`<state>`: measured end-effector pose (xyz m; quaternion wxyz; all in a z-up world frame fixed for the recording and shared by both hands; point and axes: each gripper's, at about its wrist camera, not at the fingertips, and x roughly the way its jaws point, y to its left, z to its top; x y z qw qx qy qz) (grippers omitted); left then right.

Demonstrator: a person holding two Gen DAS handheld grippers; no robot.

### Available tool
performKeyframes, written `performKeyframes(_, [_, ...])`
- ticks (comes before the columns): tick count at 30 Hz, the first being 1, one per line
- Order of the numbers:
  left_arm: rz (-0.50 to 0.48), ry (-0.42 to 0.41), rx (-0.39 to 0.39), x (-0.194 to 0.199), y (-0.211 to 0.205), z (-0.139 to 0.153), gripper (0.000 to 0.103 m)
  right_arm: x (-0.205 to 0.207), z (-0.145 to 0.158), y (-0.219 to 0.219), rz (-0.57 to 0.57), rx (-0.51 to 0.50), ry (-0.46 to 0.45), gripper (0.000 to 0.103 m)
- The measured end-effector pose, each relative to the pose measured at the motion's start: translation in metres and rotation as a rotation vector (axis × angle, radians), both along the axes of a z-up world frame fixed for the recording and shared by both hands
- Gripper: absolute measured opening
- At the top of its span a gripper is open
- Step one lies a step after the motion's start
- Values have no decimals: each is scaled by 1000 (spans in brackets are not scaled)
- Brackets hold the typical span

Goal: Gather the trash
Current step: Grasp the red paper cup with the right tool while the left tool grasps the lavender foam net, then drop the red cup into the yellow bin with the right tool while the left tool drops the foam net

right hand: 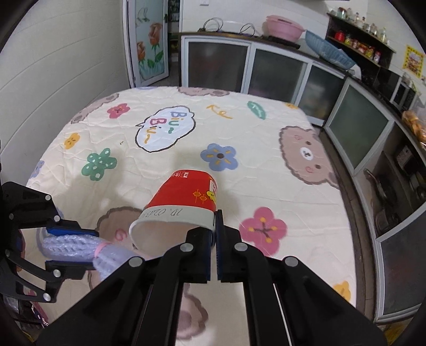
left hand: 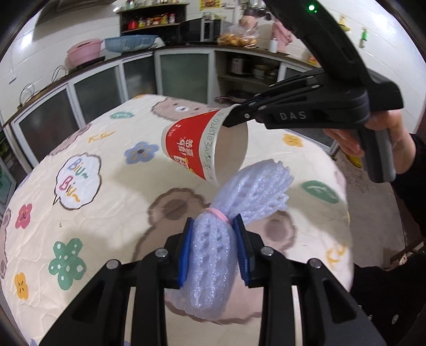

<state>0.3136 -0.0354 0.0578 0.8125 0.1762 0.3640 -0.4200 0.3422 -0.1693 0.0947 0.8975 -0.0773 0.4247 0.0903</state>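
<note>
My left gripper (left hand: 213,226) is shut on a white foam net sleeve (left hand: 213,252) tied with a pink band, held above the table; its far end points at the cup's mouth. My right gripper (right hand: 215,223) is shut on the rim of a red paper cup (right hand: 183,197), tilted on its side in the air with the open mouth toward the foam. In the left wrist view the right gripper (left hand: 234,117) pinches the cup (left hand: 197,146) at its upper rim. In the right wrist view the left gripper (right hand: 93,248) and foam sleeve (right hand: 77,246) are at the lower left, just beside the cup's mouth.
A table with a cream cartoon bear and flower cloth (left hand: 106,170) lies under both grippers. Kitchen cabinets with glass doors (right hand: 293,71) run along the far side and right. A counter holds a pink basin (right hand: 282,25) and a blue basket (right hand: 327,50).
</note>
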Motion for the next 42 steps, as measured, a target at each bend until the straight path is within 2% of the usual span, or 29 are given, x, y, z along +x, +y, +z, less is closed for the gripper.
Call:
performKeyframes(11, [-129, -48, -51, -69, -32, 36, 28, -92, 35, -72, -127, 21, -130, 2])
performKeyframes(20, [-239, -50, -85, -116, -80, 39, 28, -186, 49, -152, -272, -1, -218, 2])
performKeyframes(26, [-337, -36, -103, -149, -127, 31, 28, -261, 41, -218, -421, -31, -240, 2])
performKeyframes(34, [-427, 4, -150, -175, -194, 18, 28, -356, 18, -281, -601, -59, -252, 2])
performKeyframes(42, [-466, 48, -145, -201, -263, -8, 29, -409, -26, -323, -719, -45, -196, 2])
